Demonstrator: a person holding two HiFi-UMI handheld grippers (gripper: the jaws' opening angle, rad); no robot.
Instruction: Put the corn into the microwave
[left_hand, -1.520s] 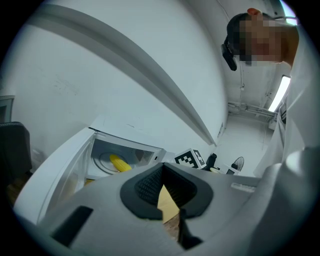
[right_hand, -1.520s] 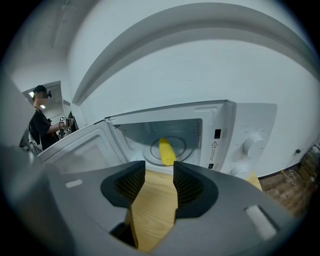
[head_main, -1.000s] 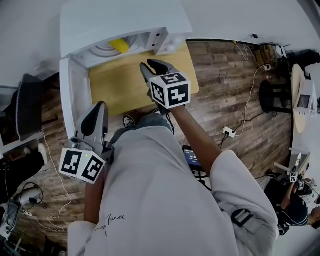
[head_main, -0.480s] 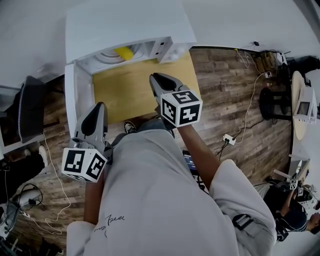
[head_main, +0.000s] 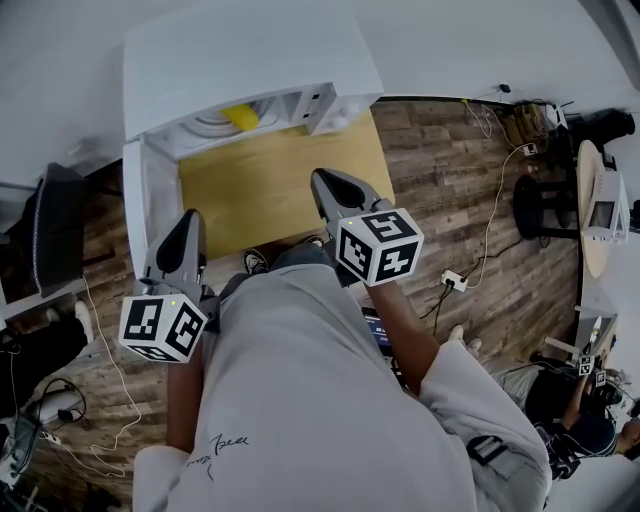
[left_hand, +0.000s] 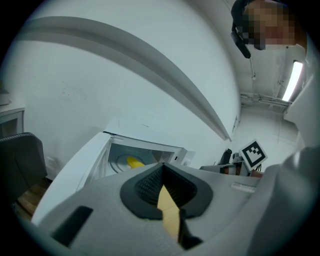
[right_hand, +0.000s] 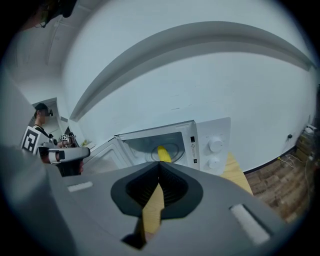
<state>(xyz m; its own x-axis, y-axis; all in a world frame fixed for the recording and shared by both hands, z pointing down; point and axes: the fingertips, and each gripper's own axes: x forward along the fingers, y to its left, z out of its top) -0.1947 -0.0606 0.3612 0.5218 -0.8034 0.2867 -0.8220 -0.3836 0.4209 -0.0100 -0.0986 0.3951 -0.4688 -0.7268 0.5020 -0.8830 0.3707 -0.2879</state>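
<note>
ok so the corn (head_main: 240, 116) is already inside the microwave (head_main: 250, 60), lying on the round plate (head_main: 208, 124) in there. The microwave door (head_main: 150, 205) is swung wide open, off to the left in the head view. The whole thing stands at the far end of a light wooden table (head_main: 270, 185), up against a white wall

both grippers hang over the near part of that table, well back from the microwave and not touching anything. Right gripper (head_main: 328, 183): its jaws have just been closing and now they're pressed together at the tips with nothing between them. In the right gripper view you only see a sliver of table through the gap lower down. Left gripper (head_main: 189, 222) is the same deal, jaws together and empty, sitting just beside the open door

the right gripper view looks straight into the oven, with the yellow cob right above the jaw tips and two white knobs (right_hand: 216, 146) on the panel to its right. In the head view there's wood plank floor (head_main: 470, 210) off to the right of the table, with a few cables (head_main: 490, 240) trailing across it
</note>
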